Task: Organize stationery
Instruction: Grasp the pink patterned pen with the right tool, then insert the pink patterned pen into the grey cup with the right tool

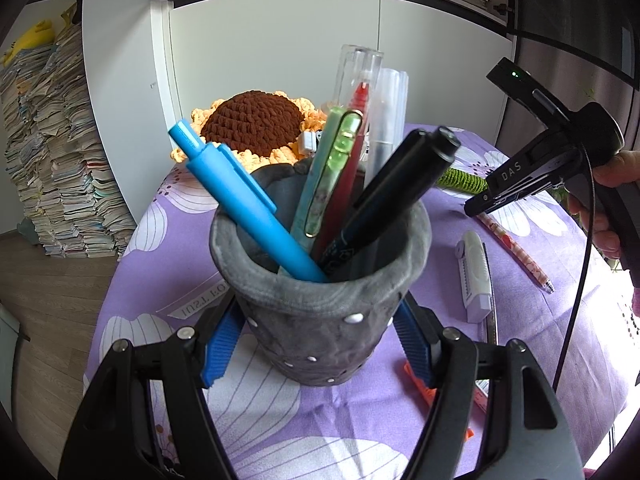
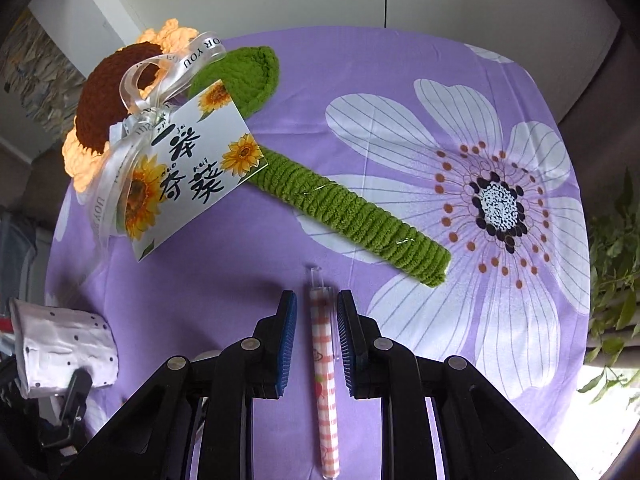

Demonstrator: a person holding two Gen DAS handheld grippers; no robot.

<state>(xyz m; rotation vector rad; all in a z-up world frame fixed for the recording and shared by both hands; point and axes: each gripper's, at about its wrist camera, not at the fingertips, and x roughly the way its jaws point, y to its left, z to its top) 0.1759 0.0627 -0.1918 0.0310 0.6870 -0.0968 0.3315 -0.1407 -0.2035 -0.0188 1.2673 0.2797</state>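
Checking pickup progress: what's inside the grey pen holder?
In the grey pen holder, which the left gripper clamps: a blue pen, green-clipped pen, red pen, black marker and clear-capped pens. Their lower ends and the holder's bottom are hidden.

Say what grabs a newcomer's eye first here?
A grey fabric pen cup crammed with pens, a bright blue pen jutting out, sits clamped in the left gripper. Behind, a crocheted sunflower lies on the purple floral cloth; the right gripper straddles a pink checked pen.
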